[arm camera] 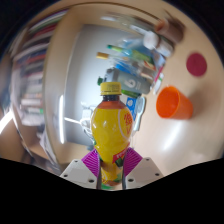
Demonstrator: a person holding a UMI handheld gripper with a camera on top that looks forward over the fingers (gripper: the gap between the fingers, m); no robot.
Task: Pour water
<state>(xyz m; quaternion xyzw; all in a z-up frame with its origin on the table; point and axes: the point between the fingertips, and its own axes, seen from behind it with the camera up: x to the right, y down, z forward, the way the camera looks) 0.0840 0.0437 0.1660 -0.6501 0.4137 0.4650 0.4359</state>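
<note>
A yellow plastic bottle (111, 125) with an orange cap and a printed label stands upright between my fingers. My gripper (111, 163) is shut on the bottle: both purple pads (92, 162) press on its lower body. The bottle is lifted, with the tabletop seen well below and beyond it. An orange cup (174, 102) stands on the pale table (190, 135), off to the right of the bottle and beyond the fingers. The bottle's base is hidden behind the fingers.
A round dark pink object (196, 65) lies on the table beyond the cup. Behind the bottle a cluttered heap of colourful items (135, 62) shows. Shelves with books (32, 85) rise on the left.
</note>
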